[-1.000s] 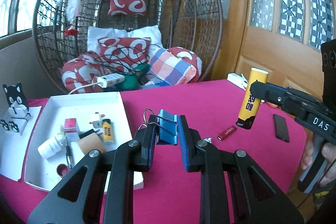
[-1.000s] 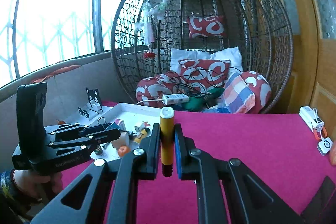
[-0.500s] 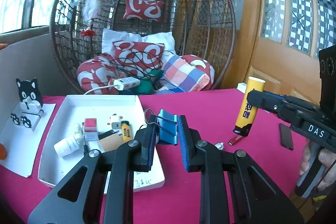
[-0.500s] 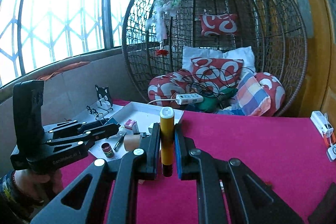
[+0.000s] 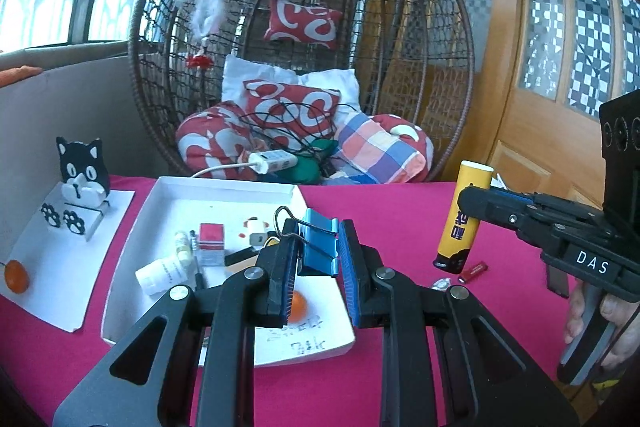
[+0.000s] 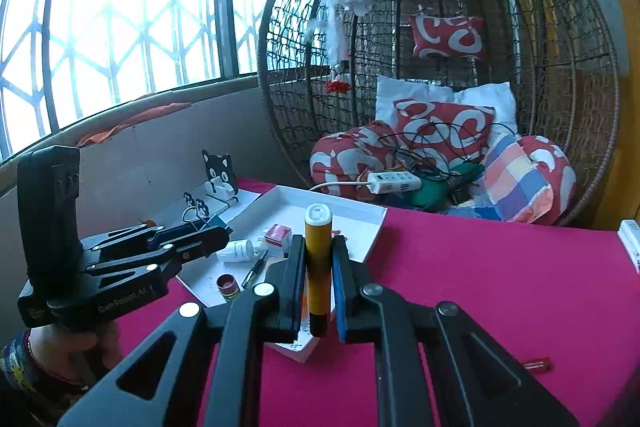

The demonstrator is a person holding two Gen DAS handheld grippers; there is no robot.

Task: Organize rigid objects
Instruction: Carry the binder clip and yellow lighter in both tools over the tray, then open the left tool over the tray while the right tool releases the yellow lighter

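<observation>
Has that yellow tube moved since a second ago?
Yes. The yellow tube, held in the right gripper, has travelled toward the white tray and now overlaps its near corner.

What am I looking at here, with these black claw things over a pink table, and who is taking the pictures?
No robot here: a person holds a hand-operated gripper in each hand, and each carries a wide-angle camera looking out along its jaws. One picture comes from the left gripper, the other from the right gripper, so each also sees the other from the side. The left one is shut on a blue binder clip; the right one is shut on a yellow tube with a white cap, held upright. Below them is a table with a pink cloth and a white tray holding small items, such as a white bottle and a red box. A small red stick lies loose on the cloth.
</observation>
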